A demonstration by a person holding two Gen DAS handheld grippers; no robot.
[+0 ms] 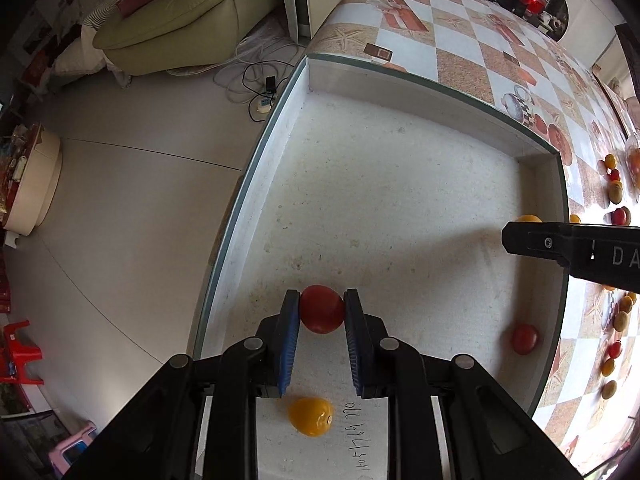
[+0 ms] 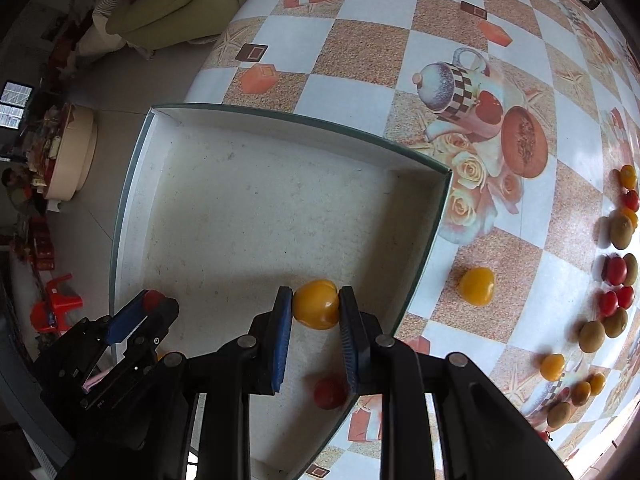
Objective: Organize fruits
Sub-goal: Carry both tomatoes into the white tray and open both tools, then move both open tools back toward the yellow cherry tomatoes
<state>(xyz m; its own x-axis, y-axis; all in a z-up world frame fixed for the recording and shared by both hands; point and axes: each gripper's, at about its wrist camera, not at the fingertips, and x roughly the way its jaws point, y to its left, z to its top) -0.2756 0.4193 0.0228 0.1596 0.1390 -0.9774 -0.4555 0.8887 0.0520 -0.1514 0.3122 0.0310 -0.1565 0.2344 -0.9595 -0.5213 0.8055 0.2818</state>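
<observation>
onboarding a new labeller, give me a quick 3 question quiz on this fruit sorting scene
1. True or false: the left gripper is clamped on a round red tomato.

2. Multiple choice: the right gripper holds its round yellow tomato over
A. the checked tablecloth
B. the shallow white tray
C. the grey floor

3. Fill in: besides the held fruits, the left wrist view shows loose in the tray one yellow tomato and one ____ tomato.

Key
1. True; both blue pads touch its sides.
2. B
3. red
</observation>
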